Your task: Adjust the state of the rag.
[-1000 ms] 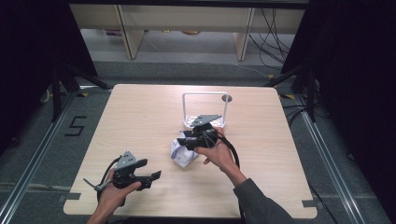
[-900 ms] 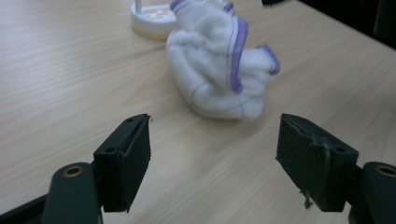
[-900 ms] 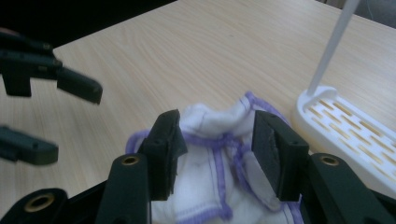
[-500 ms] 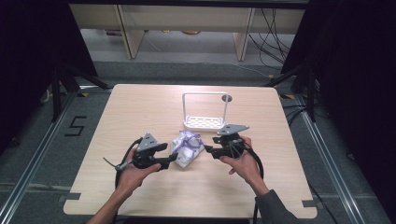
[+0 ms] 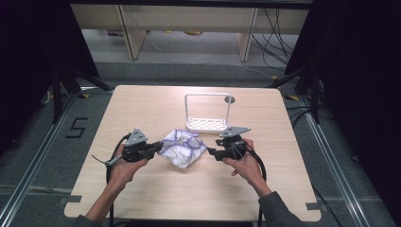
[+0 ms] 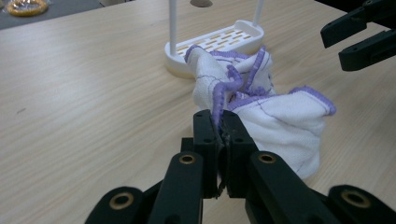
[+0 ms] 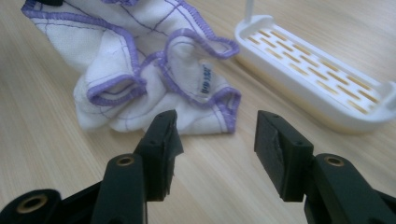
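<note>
Looking down from the high view, the crumpled cloth (image 5: 182,147) lies mid-table (image 5: 142,104) before the white rack (image 5: 207,124), between left gripper (image 5: 158,149) and right gripper (image 5: 209,152). The left gripper view shows its jaws, just closed, pinching only the purple hem (image 6: 218,100), which could slip free when lifted. In the right gripper view the jaws gape, empty, short of the cloth's corner (image 7: 229,109).

I see a pale wooden bench (image 5: 142,109) carrying two things. A crumpled white cloth with purple edging (image 5: 182,147) lies near the middle. Just beyond it, on the far side, stands a white slotted rack with an upright frame (image 5: 206,123).
</note>
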The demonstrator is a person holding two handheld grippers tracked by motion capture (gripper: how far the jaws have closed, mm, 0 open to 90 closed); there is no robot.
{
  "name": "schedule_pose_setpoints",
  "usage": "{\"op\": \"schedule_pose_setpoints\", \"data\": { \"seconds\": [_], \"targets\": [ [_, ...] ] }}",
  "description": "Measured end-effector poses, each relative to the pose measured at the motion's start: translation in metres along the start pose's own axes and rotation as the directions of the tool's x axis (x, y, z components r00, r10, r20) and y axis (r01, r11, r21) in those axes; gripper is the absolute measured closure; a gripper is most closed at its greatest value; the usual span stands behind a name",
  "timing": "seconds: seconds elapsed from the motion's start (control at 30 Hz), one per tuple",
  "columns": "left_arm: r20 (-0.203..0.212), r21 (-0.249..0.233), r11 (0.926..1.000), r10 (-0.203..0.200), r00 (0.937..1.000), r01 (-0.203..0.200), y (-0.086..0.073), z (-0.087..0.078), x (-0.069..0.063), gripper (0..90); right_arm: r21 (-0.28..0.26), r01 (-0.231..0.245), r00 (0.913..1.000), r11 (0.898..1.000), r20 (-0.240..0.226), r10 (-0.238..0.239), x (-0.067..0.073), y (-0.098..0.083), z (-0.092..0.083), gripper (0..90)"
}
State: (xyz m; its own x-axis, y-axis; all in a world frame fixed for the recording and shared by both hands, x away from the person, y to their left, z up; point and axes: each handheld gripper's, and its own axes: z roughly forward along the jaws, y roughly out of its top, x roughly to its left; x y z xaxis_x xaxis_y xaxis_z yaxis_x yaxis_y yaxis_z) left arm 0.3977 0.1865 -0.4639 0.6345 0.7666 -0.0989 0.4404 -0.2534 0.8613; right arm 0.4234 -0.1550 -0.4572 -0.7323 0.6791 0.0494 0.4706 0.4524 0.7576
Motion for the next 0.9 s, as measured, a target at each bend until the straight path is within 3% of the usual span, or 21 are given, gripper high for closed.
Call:
{"op": "schedule_pose_setpoints", "data": {
  "seconds": [0.1,0.13,0.3,0.33,0.5,0.6,0.63,0.7,0.77,0.83,0.9],
  "targets": [
    [0.007,0.0,0.9999,-0.012,0.9999,0.012,-0.004,-0.001,0.007,85.8,0.008,-0.011,0.9997,1.0,-0.021,0.012,0.008,0.008,0.011,50.7],
    [0.01,-0.002,0.9998,-0.021,0.9997,0.021,-0.006,-0.001,0.01,85.8,0.0,0.017,0.9997,1.0,-0.018,-0.017,0.009,0.012,0.016,50.7],
    [0.002,0.021,0.9993,-0.032,0.9995,0.032,-0.013,0.0,0.02,85.5,-0.002,0.063,0.9972,0.998,-0.04,-0.063,0.021,0.031,0.037,52.5],
    [-0.001,0.021,0.9992,-0.035,0.9994,0.035,-0.014,0.0,0.022,85.5,-0.018,0.055,0.9978,0.998,-0.037,-0.055,0.023,0.033,0.044,52.8],
    [0.005,0.026,0.9989,-0.039,0.9992,0.039,-0.018,0.0,0.026,85.3,0.002,0.072,0.997,0.997,-0.029,-0.072,0.02,0.047,0.067,51.9],
    [0.0,0.04,0.9987,-0.033,0.9995,0.033,-0.021,0.0,0.031,84.9,-0.026,0.049,0.9987,0.998,-0.014,-0.049,0.015,0.054,0.078,51.5],
    [0.007,0.027,0.9985,-0.047,0.9989,0.047,-0.022,0.001,0.032,84.8,-0.005,0.047,0.9985,0.999,-0.028,-0.047,0.012,0.056,0.08,52.0],
    [0.005,0.027,0.998,-0.057,0.9984,0.057,-0.023,0.002,0.033,84.6,0.003,0.034,0.9989,0.999,-0.032,-0.034,0.01,0.058,0.089,61.8],
    [0.004,0.025,0.9979,-0.06,0.9982,0.06,-0.024,0.002,0.033,84.6,0.034,0.075,0.9967,0.997,-0.034,-0.074,0.008,0.059,0.094,77.4],
    [0.01,0.027,0.9977,-0.063,0.998,0.063,-0.024,0.001,0.035,84.7,0.017,0.082,0.9965,0.997,-0.017,-0.081,0.008,0.057,0.096,85.3],
    [0.009,0.031,0.9975,-0.064,0.9979,0.064,-0.025,-0.001,0.037,84.7,-0.009,0.111,0.9938,0.994,-0.007,-0.111,0.007,0.057,0.087,87.7]
  ]
}}
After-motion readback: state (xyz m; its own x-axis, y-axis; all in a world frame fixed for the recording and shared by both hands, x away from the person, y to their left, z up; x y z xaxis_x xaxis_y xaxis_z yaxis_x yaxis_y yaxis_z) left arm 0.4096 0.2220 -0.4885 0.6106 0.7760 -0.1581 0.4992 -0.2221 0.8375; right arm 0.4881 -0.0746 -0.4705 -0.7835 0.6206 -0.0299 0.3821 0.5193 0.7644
